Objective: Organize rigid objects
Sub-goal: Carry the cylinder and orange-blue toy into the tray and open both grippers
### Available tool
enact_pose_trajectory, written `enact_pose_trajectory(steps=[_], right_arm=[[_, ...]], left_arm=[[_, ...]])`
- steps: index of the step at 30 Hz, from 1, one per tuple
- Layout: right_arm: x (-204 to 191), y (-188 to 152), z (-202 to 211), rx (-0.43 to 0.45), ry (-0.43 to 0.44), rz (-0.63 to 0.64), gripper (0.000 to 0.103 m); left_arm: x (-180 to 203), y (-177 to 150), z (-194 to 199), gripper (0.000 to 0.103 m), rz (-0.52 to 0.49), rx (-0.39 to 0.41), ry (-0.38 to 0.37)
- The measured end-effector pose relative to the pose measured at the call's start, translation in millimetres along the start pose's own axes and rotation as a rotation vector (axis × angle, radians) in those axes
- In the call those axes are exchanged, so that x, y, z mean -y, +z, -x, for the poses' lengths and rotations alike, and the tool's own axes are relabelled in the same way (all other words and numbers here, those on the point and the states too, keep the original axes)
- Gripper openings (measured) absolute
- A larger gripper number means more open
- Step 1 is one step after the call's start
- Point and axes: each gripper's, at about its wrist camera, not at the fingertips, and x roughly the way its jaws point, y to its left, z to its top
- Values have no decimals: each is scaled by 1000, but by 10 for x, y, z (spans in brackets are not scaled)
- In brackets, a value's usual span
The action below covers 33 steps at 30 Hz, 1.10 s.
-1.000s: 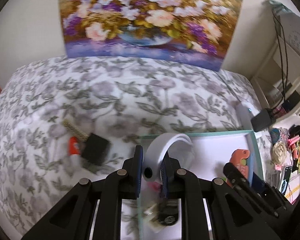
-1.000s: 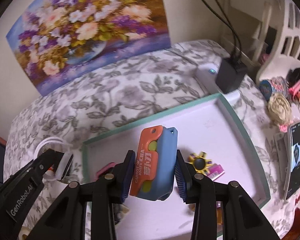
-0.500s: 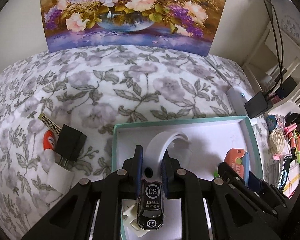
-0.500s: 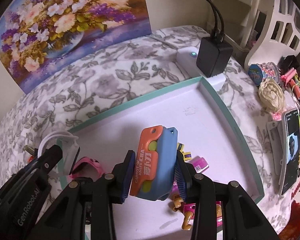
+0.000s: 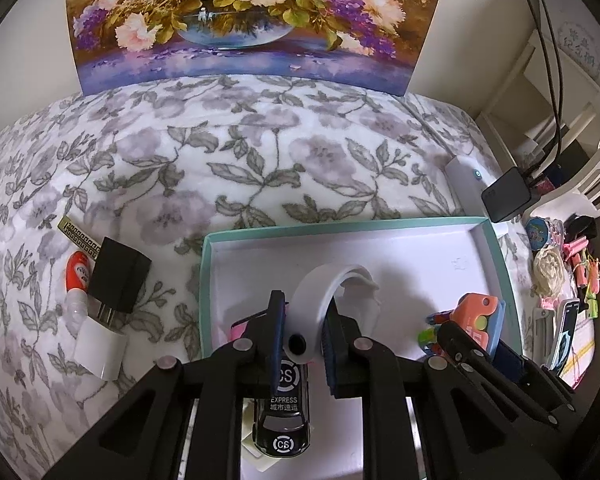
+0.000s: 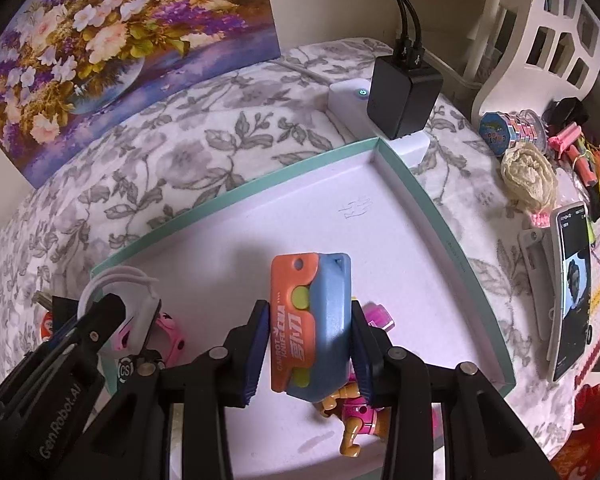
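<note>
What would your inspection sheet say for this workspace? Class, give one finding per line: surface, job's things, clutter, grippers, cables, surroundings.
Surface: floral cloth.
Job's things: teal-rimmed tray holds toy car, figure; black plug lies outside.
Clutter: phone, twine ball.
Grippers: left gripper shut on white band; right gripper shut on orange-blue knife toy.
Cables: two black leads into charger.
Surroundings: flower painting.

Floral bedspread (image 5: 228, 152) (leafy) bears tray (image 5: 340, 225).
</note>
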Motion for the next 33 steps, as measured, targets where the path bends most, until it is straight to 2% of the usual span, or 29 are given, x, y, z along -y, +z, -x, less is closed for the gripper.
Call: enact_pose_trajectory(steps=[7,11,17,22,28,33], right_arm=[[-4,2,-7,-7,1,4,41],[-9,-2,-7,-10,1,5,41],[-16,-2,-7,-15,-1,8,41],[-8,11,50,-6,7,2,41],[-7,34,137,15,-4,-1,50],[-3,51,202,35,-7,-5,56]], left_arm=[[-4,-1,-15,20,2,-9,-3],[-15,0,-25,29,3,-16,-1],[-17,20,35,30,3,-8,-4],[-48,39,89,39,13,1,-8],[-137,76,175,41,41,20,-3],[-231,105,231,49,68,34,10]])
